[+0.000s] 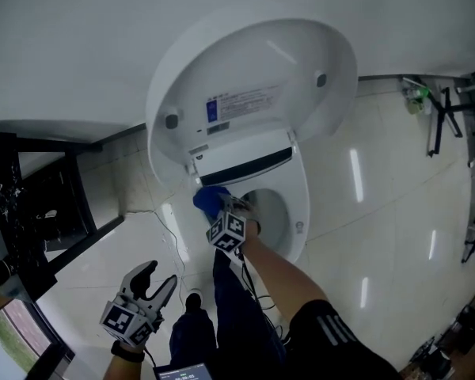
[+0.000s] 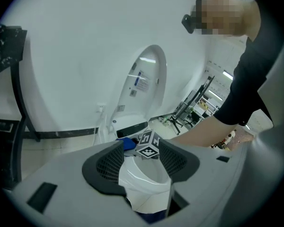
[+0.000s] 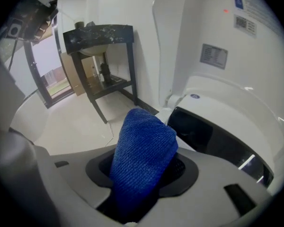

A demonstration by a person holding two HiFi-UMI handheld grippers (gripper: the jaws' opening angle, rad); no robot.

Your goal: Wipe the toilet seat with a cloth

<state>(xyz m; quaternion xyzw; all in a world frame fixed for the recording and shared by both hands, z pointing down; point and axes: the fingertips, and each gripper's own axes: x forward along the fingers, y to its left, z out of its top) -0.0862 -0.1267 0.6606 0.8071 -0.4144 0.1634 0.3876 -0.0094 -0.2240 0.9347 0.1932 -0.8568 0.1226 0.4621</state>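
I held right gripper (image 1: 222,212) jaws clamped on blue cloth (image 1: 210,199) at toilet seat (image 1: 299,200) rear. Left gripper (image 1: 160,279) jaws wide, empty. Next, I judged: sweep cloth along seat.

Blue cloth (image 3: 142,157): soft, matt fabric with a fine ribbed knit, pinched between the jaws of the right gripper (image 3: 144,174).
Jaw linings: dark, matt, fine grid texture, on the right gripper and the left gripper (image 2: 143,161) alike.
Gripper shells: smooth, matt grey plastic around the jaws.
Toilet lid (image 1: 253,77): hard, glossy white, beyond the right jaws.
Toilet seat (image 1: 299,204): smooth, glossy white, under the right jaws.
Floor (image 1: 380,212): pale polished tiles with streaks of reflected light.
Black stand (image 3: 97,34): dark matt frame with a speckled top, beyond the right jaws and to their left.
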